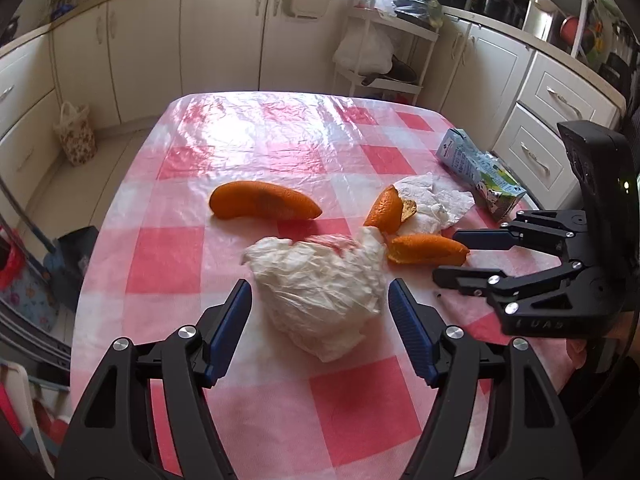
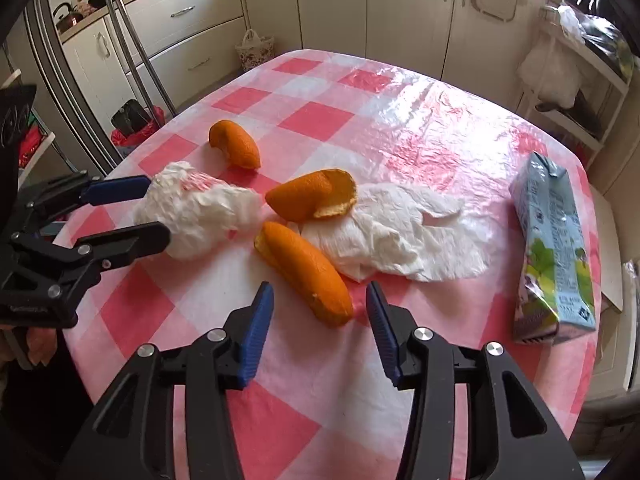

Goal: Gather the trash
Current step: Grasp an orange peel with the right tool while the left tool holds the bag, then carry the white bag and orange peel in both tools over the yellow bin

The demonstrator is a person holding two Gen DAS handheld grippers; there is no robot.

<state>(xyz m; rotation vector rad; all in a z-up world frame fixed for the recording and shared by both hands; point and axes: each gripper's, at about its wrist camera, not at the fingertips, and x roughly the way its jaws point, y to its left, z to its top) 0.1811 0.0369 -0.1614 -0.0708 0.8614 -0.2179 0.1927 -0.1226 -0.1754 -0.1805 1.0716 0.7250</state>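
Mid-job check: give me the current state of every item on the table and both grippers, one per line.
Left gripper: open, straddling the crumpled tissue.
Right gripper: open, near end of the nearest peel between its fingers.
Crumpled tissue: balled up, on the table.
Nearest peel: lying on the table.
Curled peel: resting at the flat napkin's edge.
Far peel: lying alone.
Flat napkin: spread, wrinkled.
Carton: lying on its side.

Bright daylight glares off the glossy tablecloth [image 1: 280, 128]; fisheye edges curve and darken.
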